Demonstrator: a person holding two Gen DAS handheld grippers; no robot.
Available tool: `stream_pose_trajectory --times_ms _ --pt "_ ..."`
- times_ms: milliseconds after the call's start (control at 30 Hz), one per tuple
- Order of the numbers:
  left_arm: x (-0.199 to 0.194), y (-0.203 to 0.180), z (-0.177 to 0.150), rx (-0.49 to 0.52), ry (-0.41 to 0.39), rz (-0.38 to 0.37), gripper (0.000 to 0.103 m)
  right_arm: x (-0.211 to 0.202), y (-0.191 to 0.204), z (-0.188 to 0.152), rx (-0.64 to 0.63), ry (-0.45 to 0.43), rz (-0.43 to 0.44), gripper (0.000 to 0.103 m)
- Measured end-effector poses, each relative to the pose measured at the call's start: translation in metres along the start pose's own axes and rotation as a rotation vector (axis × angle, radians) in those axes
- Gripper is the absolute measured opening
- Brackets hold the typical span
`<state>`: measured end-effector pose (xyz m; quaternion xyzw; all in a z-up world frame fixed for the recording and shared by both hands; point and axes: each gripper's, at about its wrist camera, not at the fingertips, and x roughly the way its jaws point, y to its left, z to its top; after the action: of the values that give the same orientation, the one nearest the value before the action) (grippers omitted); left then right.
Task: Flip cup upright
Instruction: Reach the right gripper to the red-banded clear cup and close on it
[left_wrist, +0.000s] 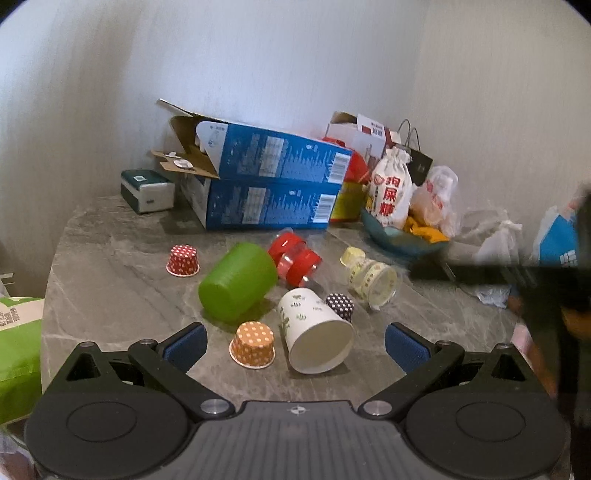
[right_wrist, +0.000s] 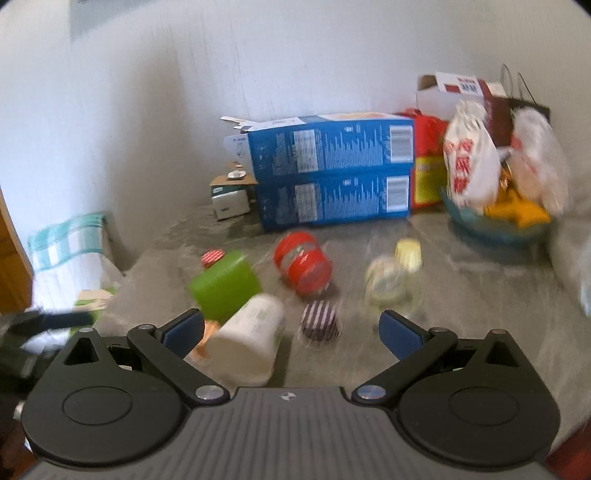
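Observation:
A white paper cup (left_wrist: 314, 330) lies on its side on the grey marble table (left_wrist: 110, 266), mouth toward me. A green cup (left_wrist: 238, 282) lies on its side just behind it, and a red-banded clear cup (left_wrist: 295, 260) and a yellow-patterned clear cup (left_wrist: 373, 278) also lie tipped. My left gripper (left_wrist: 295, 347) is open and empty, with the white cup between its blue pads. My right gripper (right_wrist: 293, 334) is open and empty; in its blurred view the white cup (right_wrist: 247, 341) lies by its left pad, with the green cup (right_wrist: 223, 284) behind.
Small dotted baking cups stand mouth down: orange (left_wrist: 253, 345), red (left_wrist: 183, 260), dark (left_wrist: 340, 304), yellow (left_wrist: 352, 254). Stacked blue boxes (left_wrist: 266, 184), a tissue box (left_wrist: 147, 190), a blue bowl (left_wrist: 400, 236) with snack bags and plastic bags line the back. A green carton (left_wrist: 16, 350) sits at left.

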<state>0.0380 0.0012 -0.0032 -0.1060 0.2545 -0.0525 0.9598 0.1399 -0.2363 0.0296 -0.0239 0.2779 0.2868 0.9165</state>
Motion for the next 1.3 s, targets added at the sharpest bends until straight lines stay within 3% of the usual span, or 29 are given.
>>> stream_pose_trajectory --times_ms 233,367,500,767,933,1233,1300 --pt "-0.009 0.012 -0.001 -0.016 -0.026 -0.001 0.103 0.077 0.001 0.058 -0.141 0.111 0.019 0.095" --pt "-0.013 0.024 0.000 -0.035 -0.030 0.040 0.103 0.125 -0.007 0.079 -0.137 0.228 0.076 0.085" --pt "-0.018 0.039 -0.002 -0.050 -0.029 0.077 0.103 0.168 -0.020 0.093 -0.112 0.341 0.119 0.084" --pt "-0.025 0.064 -0.003 -0.096 -0.043 0.102 0.103 0.209 -0.014 0.083 -0.190 0.498 0.113 0.083" --pt "-0.031 0.069 -0.006 -0.103 -0.061 0.081 0.103 0.230 -0.011 0.077 -0.238 0.566 0.048 0.083" --pt "-0.049 0.084 -0.014 -0.141 -0.087 0.093 0.103 0.250 -0.013 0.066 -0.233 0.635 0.012 0.058" --pt "-0.053 0.087 -0.015 -0.155 -0.089 0.091 0.103 0.251 -0.013 0.065 -0.218 0.633 0.007 0.057"
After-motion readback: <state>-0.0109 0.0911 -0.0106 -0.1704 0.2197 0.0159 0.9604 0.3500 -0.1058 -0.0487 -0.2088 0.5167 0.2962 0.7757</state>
